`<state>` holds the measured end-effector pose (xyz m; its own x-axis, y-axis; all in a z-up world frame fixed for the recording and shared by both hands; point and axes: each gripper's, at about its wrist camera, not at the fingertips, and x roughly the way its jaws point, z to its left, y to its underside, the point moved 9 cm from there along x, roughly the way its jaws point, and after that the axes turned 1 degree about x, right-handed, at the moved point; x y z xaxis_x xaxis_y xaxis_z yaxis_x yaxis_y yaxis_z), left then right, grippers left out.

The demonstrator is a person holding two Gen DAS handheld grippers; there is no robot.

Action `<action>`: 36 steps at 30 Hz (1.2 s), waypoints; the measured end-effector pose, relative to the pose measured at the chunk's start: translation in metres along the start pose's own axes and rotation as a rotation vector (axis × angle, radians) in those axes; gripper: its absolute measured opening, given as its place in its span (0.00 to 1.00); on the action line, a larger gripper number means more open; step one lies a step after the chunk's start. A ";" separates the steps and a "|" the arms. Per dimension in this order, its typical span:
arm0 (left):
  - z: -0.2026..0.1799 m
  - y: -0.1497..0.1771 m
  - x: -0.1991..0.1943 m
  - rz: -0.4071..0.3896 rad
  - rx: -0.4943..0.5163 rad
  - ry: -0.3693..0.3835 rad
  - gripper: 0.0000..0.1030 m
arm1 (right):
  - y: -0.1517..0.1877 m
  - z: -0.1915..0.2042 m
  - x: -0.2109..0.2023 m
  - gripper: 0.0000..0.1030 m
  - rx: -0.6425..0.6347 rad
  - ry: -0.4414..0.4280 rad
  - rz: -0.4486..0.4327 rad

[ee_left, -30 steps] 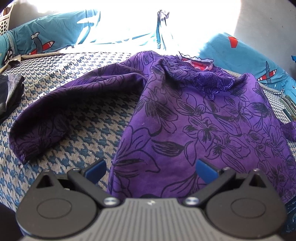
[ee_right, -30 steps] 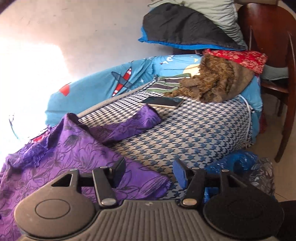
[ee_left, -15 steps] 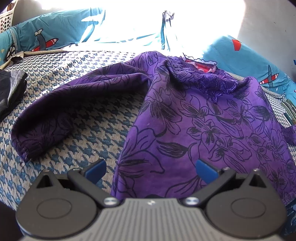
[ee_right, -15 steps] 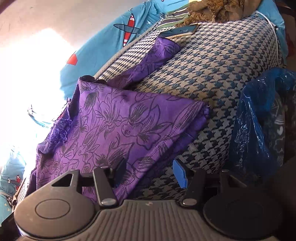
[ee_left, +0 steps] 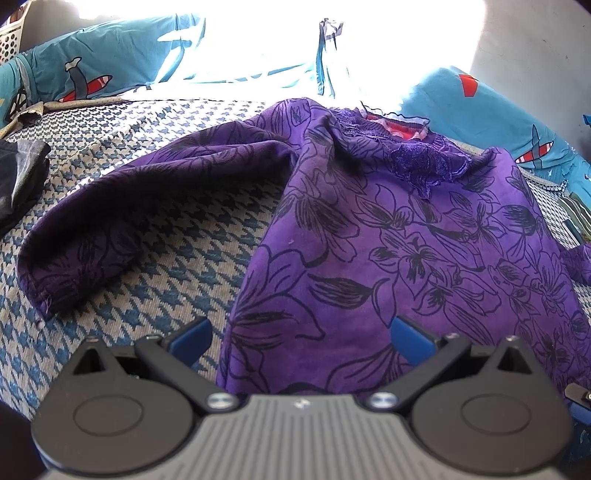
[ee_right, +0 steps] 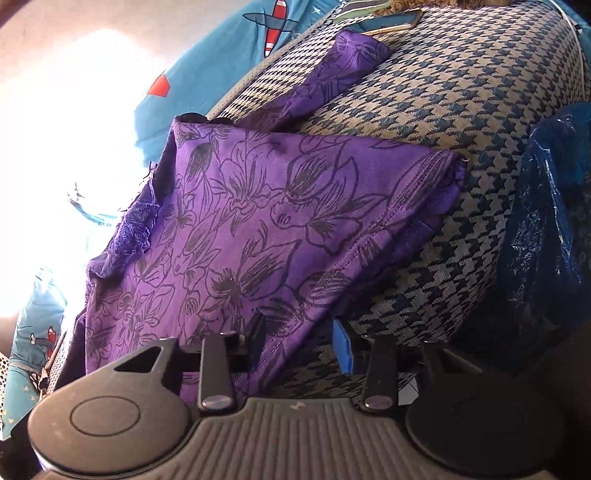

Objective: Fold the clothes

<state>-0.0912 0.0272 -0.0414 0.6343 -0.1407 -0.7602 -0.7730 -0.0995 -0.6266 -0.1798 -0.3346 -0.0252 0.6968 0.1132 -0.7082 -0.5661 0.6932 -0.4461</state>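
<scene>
A purple top with black flower outlines (ee_left: 424,240) lies spread on the houndstooth bed cover (ee_left: 166,258), neckline at the far side and one sleeve (ee_left: 110,221) curving out to the left. My left gripper (ee_left: 301,341) hangs open just above the top's near hem, with its left finger over bare cover. In the right wrist view the top's corner (ee_right: 258,206) drapes over the bed's edge. My right gripper (ee_right: 301,341) is closing with the stitched hem between its fingers, and a gap still shows beside the blue pad (ee_right: 341,347). The other sleeve (ee_right: 332,70) lies further back.
A phone (ee_right: 395,20) rests on the cover beyond the far sleeve. A blue plastic bag (ee_right: 543,221) bulges at the bed's right side. Dark cloth (ee_left: 22,177) sits at the left edge. Blue plane-print bedding (ee_left: 110,55) lines the back, by a white basket (ee_left: 11,37).
My right gripper dropped and tilted down to the top's hem at the bed's edge, and its fingers narrowed around the cloth. The left gripper kept still.
</scene>
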 end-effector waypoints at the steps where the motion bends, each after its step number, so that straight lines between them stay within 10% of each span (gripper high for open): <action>1: 0.000 0.000 0.000 -0.001 0.001 0.000 1.00 | 0.001 0.002 0.003 0.31 -0.003 -0.005 0.007; 8: 0.006 0.000 -0.002 -0.005 -0.009 -0.011 1.00 | 0.002 0.010 0.011 0.05 -0.036 0.024 -0.015; 24: 0.047 -0.011 -0.020 -0.047 -0.068 -0.095 1.00 | 0.018 0.031 -0.021 0.08 -0.318 0.151 -0.116; 36: 0.063 -0.015 -0.040 -0.080 -0.102 -0.092 1.00 | 0.124 0.152 -0.008 0.16 -0.756 -0.293 0.085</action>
<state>-0.1043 0.0967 -0.0127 0.6887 -0.0380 -0.7241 -0.7142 -0.2074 -0.6685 -0.1891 -0.1409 0.0086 0.6657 0.3984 -0.6309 -0.6934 0.0180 -0.7203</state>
